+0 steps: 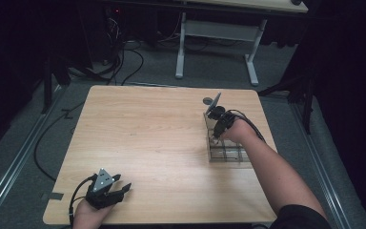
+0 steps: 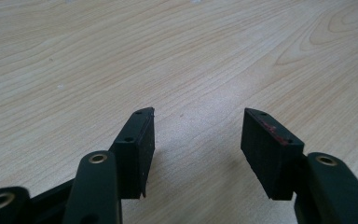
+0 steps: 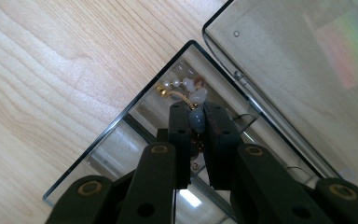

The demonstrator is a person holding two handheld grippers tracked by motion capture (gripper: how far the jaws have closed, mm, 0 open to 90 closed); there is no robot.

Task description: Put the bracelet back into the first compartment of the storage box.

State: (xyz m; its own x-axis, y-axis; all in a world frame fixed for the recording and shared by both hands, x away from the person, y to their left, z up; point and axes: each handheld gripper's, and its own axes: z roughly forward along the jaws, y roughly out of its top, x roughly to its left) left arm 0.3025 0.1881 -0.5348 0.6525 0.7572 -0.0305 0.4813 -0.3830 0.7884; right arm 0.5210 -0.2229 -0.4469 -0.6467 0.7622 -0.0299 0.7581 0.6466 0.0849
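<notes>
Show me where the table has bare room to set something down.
The table is bare across its whole middle and left, from the far edge down to the left gripper, which rests open near the front edge. It is crowded only at the right, where the right gripper pinches a beaded piece over the clear box.

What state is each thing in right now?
Left tongs: open, empty, low over the bare table.
Right tongs: shut on a bead string, over the box.
Clear box: open, lid swung back, divided into compartments.
Bead string: partly lifted, its far end trailing in the box.
</notes>
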